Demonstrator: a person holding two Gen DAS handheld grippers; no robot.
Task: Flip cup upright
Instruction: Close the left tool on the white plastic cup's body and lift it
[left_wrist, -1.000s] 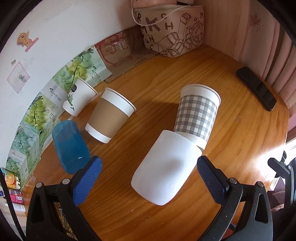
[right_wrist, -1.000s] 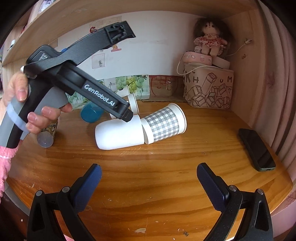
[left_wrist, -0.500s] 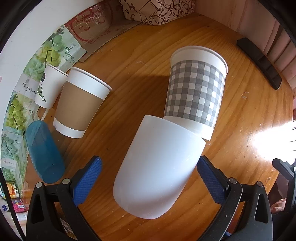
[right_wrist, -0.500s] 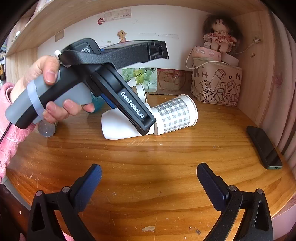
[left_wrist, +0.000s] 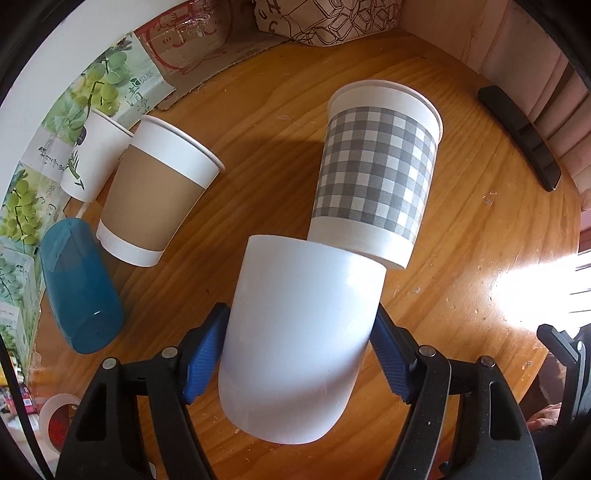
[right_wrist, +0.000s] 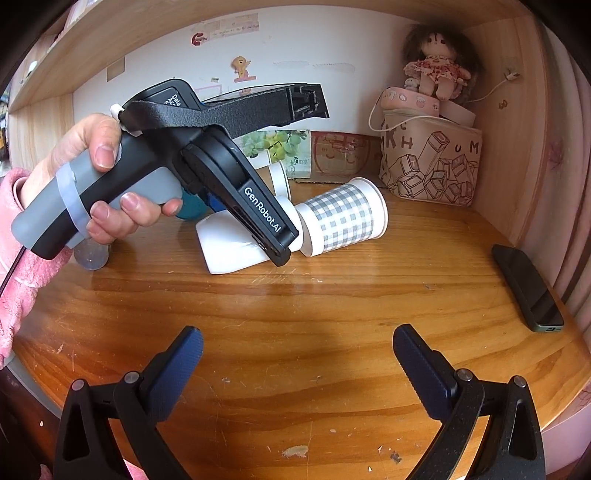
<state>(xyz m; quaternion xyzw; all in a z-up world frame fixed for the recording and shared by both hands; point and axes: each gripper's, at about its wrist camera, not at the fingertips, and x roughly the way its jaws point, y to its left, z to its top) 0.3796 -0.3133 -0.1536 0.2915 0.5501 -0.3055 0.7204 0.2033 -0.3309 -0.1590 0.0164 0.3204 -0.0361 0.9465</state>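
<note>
The white cup (left_wrist: 299, 347) lies on its side on the wooden desk (left_wrist: 258, 122) — so the flip is not done yet. The left gripper (left_wrist: 297, 354) has its 2 blue pads pressed on the cup's sides, pinching it. I think the grab is done, and the lift and turn are left. In the left wrist view the cup's long side runs from 7 o'clock to 1 o'clock. Its round bottom points to 7 o'clock, and its open end touches the checked cup (left_wrist: 376, 177) at 1 o'clock. The right gripper (right_wrist: 297, 358) is spread wide — holding nothing.
</note>
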